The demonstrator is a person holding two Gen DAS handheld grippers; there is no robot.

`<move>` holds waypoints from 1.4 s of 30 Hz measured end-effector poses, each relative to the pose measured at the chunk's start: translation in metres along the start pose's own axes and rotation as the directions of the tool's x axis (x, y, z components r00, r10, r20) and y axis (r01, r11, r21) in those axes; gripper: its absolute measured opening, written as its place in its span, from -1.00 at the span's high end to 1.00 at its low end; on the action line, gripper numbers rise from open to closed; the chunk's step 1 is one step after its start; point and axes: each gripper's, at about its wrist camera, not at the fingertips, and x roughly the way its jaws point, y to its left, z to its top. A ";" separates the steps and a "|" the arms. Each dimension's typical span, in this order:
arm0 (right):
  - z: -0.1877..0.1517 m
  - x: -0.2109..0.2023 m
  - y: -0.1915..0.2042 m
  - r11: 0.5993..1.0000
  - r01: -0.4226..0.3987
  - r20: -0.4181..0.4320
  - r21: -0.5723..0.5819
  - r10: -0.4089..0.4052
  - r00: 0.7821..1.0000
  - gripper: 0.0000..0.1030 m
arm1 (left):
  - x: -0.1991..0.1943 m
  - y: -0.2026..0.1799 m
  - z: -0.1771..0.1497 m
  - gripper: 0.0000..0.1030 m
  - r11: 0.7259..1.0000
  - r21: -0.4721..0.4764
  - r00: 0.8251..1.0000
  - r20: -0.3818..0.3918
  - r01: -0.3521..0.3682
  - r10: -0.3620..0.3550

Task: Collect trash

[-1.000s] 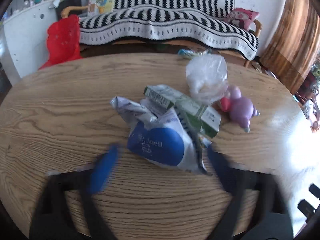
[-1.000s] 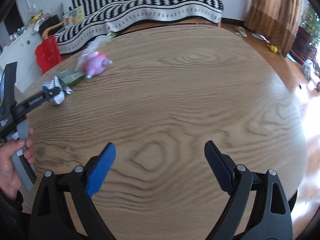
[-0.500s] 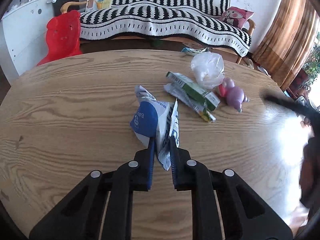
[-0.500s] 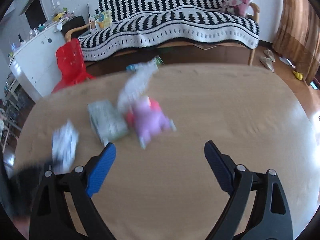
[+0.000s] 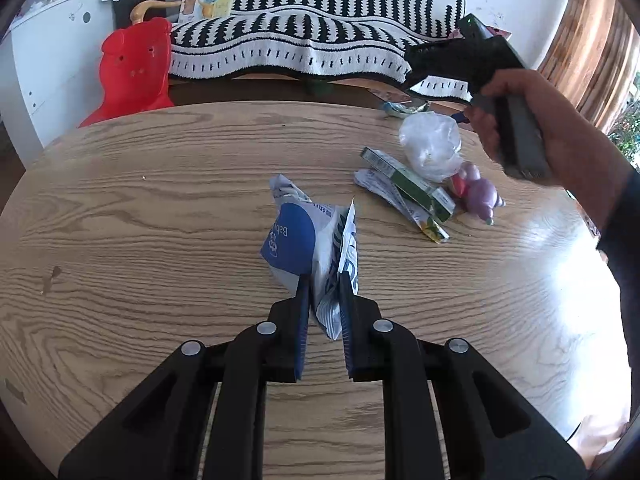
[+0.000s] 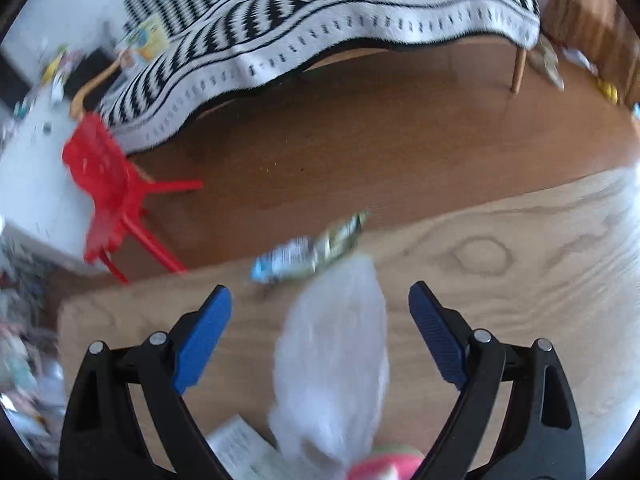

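Now the crumpled blue-and-white wrapper, which lay loose on the bench a second ago, is pinched between the left tongs at its near edge. The right tongs, earlier over bare wood, have swung above the translucent plastic bag and stand spread wide around it. Beside the bag lie a green carton, a flattened foil sachet and a purple toy.

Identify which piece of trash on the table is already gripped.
The blue-and-white wrapper, pinched between the left gripper fingers; the clear plastic bag and green carton lie free.
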 end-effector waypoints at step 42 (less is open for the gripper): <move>-0.212 -0.240 -0.205 0.999 -0.026 0.181 0.038 0.019 0.983 0.88 | -0.062 -0.174 -0.028 0.89 0.950 0.205 0.967 0.051 0.234 -0.249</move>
